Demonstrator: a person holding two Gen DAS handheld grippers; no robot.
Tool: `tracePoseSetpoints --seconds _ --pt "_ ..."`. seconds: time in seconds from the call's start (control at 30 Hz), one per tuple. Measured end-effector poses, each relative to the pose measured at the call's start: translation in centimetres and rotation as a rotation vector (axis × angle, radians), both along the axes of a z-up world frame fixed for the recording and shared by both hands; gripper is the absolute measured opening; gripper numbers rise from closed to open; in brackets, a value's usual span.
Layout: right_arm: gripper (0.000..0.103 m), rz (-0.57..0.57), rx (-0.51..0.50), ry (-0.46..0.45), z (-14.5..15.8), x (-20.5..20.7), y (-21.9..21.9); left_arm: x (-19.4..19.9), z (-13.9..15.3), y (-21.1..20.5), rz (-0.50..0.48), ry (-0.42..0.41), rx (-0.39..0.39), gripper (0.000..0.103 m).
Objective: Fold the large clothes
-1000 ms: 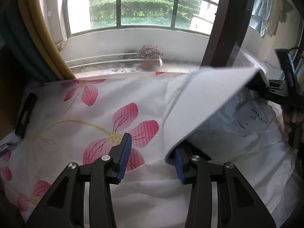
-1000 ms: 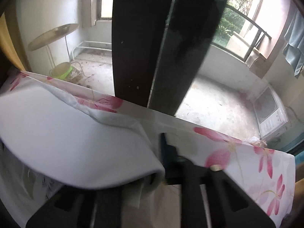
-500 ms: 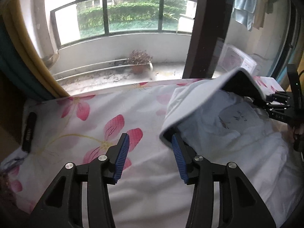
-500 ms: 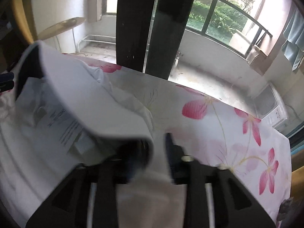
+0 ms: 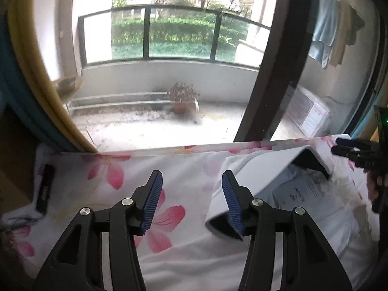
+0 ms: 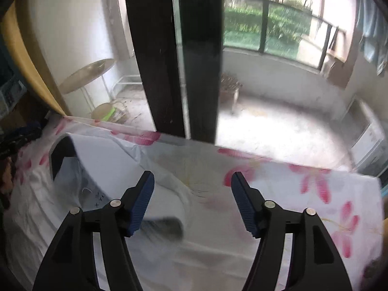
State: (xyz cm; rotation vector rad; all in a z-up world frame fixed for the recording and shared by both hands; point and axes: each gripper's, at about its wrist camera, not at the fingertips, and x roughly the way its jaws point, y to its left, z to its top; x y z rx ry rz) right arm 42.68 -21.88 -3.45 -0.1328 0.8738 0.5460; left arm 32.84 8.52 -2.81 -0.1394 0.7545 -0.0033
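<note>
A large white garment (image 5: 266,177) lies on the flowered bedsheet (image 5: 109,174), with one flap folded over and still arched above a printed label. My left gripper (image 5: 191,194) hovers above the sheet, its jaws opening; the flap's near corner lies under the right finger and no pad presses on it. At the far right of the left wrist view, my right gripper (image 5: 338,146) hangs just past the flap's far corner. In the right wrist view the garment (image 6: 104,160) sits lower left, and the right gripper (image 6: 192,189) has its jaws opening with nothing between them.
A slim black object (image 5: 46,189) lies on the sheet at the left. The bed's far edge meets a glass door with a dark frame post (image 6: 177,55) and a balcony beyond. A yellow curtain (image 5: 36,77) hangs at the left. A hand (image 5: 373,186) shows at the right edge.
Both grippers have let go of the white flap, opened and drawn up and back. The flap, held raised a second ago, has dropped over the garment.
</note>
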Motion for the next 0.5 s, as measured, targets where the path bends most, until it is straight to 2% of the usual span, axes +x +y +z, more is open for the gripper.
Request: tracePoseSetpoints --seconds 0.1,0.2,0.3,0.37,0.43,0.5 --pt "0.066 0.046 -0.022 0.106 -2.7 0.8 1.6 1.2 -1.9 -0.3 -0.047 0.054 -0.056 0.054" --pt "0.066 0.102 -0.038 0.175 -4.9 0.6 3.0 1.4 -3.5 -0.7 -0.097 0.098 -0.061 0.055" --pt "0.064 0.144 -0.033 0.169 -5.5 -0.3 3.8 1.1 -5.0 -0.9 -0.147 0.143 -0.063 0.058" --pt "0.037 0.182 -0.043 0.153 -5.4 -0.9 4.3 1.1 -5.8 -0.8 -0.165 0.170 -0.049 0.061" --pt "0.025 0.216 -0.051 0.133 -5.2 -1.7 4.9 1.2 -6.5 -0.7 -0.186 0.197 -0.045 0.065" --pt "0.019 0.227 -0.092 0.076 -4.9 -2.6 4.9 0.8 -6.7 -0.5 -0.194 0.191 -0.046 0.066"
